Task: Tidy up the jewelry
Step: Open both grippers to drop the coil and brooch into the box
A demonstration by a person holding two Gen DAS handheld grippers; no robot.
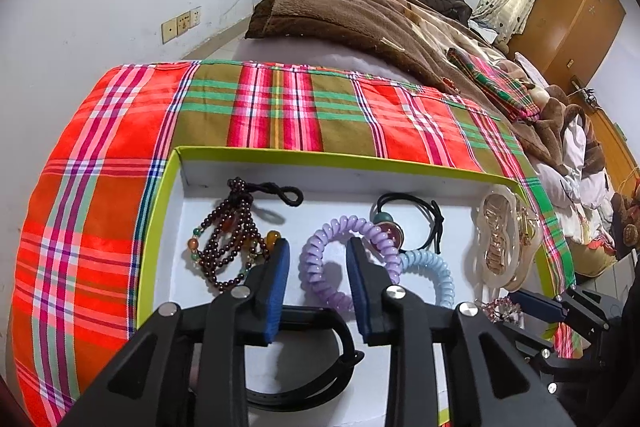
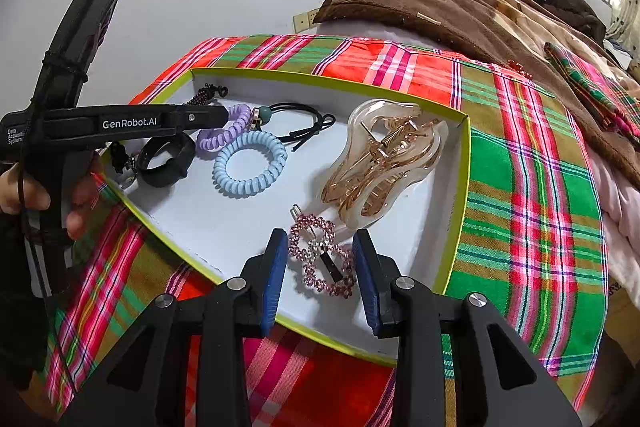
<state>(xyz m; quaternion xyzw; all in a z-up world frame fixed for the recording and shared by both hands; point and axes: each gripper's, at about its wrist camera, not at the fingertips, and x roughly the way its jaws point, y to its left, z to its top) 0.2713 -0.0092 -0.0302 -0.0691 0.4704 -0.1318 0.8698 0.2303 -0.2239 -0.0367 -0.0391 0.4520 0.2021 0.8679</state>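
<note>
A white box with a lime rim (image 1: pixel 256 151) (image 2: pixel 464 163) lies on a plaid cloth. It holds a dark bead bracelet (image 1: pixel 230 239), a purple coil hair tie (image 1: pixel 352 263) (image 2: pixel 224 131), a blue coil tie (image 1: pixel 436 275) (image 2: pixel 250 163), a black elastic tie (image 1: pixel 416 215) (image 2: pixel 308 125), a clear amber claw clip (image 1: pixel 504 239) (image 2: pixel 384 163), a black band (image 1: pixel 316 367) (image 2: pixel 166 159) and a pink rhinestone clip (image 2: pixel 320 255). My left gripper (image 1: pixel 318 251) is open over the purple tie. My right gripper (image 2: pixel 320 243) is open around the pink clip, not touching it.
The plaid cloth (image 1: pixel 280 107) (image 2: pixel 540 187) covers the end of a bed. A brown blanket (image 1: pixel 360 23) (image 2: pixel 480 15) lies behind it. A small red beaded item (image 2: pixel 520 67) rests on the cloth by the blanket. A white wall is on the left.
</note>
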